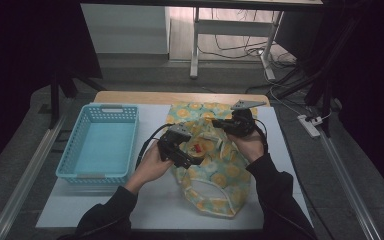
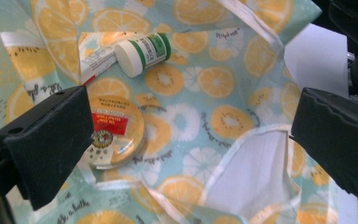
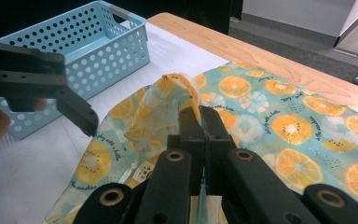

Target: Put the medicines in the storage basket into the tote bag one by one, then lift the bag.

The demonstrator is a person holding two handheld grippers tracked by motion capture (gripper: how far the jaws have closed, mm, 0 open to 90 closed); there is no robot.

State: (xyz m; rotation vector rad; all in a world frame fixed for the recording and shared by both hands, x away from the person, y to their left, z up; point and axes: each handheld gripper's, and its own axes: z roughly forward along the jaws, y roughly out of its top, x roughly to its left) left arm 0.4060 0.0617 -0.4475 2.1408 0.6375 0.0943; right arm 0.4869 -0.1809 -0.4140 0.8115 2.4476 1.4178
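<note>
Right tongs (image 3: pixel 200 116) pinch the soft, floppy fabric bag (image 3: pixel 279 121) by its rim; left tongs (image 2: pixel 186 135) hover spread above a small jar (image 2: pixel 116 130).

Dim room, dark at both sides — brighter only at the far end, where light falls on a pale wall panel (image 1: pixel 125 27) and a patch of wooden floor (image 1: pixel 220 40). Grey carpet (image 1: pixel 360 150) around a white-topped table (image 1: pixel 95 205) with a wooden far edge (image 1: pixel 180 97). Beyond it, the white legs of a desk (image 1: pixel 196 45), loose cables (image 1: pixel 245 50) trailing over the floor, and a white power strip (image 1: pixel 310 126) at right. Metal rails (image 1: pixel 25 175) along both sides — dark stand legs (image 1: pixel 57 95) at left.
</note>
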